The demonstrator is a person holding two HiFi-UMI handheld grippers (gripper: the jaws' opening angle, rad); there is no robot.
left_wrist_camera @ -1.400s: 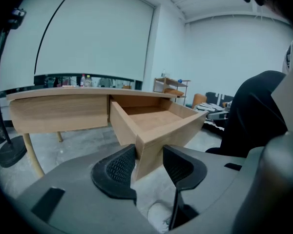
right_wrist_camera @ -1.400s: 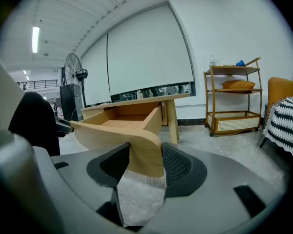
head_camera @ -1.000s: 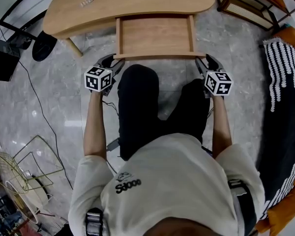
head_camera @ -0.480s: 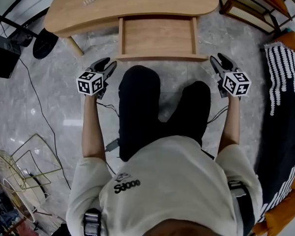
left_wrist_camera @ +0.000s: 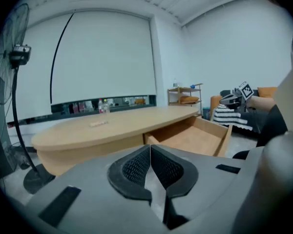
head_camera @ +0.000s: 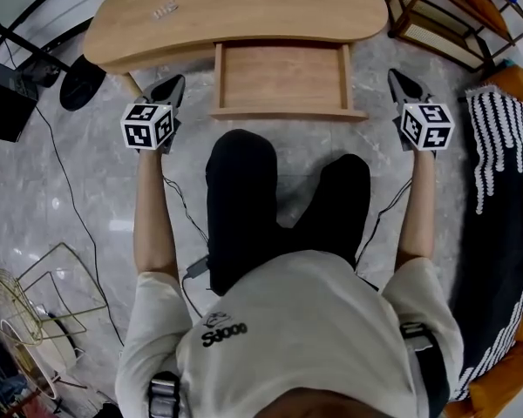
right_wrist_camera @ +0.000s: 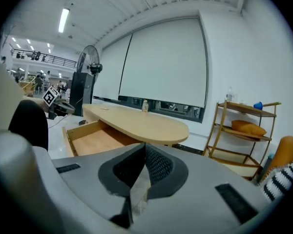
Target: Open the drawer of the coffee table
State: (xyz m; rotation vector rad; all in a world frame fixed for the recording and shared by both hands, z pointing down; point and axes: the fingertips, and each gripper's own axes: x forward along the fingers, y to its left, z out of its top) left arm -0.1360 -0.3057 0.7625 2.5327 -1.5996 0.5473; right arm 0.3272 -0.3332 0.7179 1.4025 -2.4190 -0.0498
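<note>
Below the front edge of the coffee table (head_camera: 244, 11), the drawer (head_camera: 283, 77) is standing pulled out and empty, its front board sitting just ahead of the person's knees (head_camera: 244, 159). The left gripper (head_camera: 169, 85) is hovering off the drawer's left corner and the right gripper (head_camera: 401, 81) off its right corner, both apart from the wood. Each pair of jaws has just been closing and is sitting pressed together with nothing between them.

The opening is looking done, so the risks are lying in what follows. The drawer is hanging far out with nothing gripping it, and I cannot tell whether a stop is keeping it on its runners. A further tug, or a knee lifting under it, could be tipping it off and down onto the legs. A gripper swinging inward could be knocking a corner and jolting the drawer back in. A cable (head_camera: 197, 266) is trailing on the floor by the left leg and could be catching a foot.
</note>
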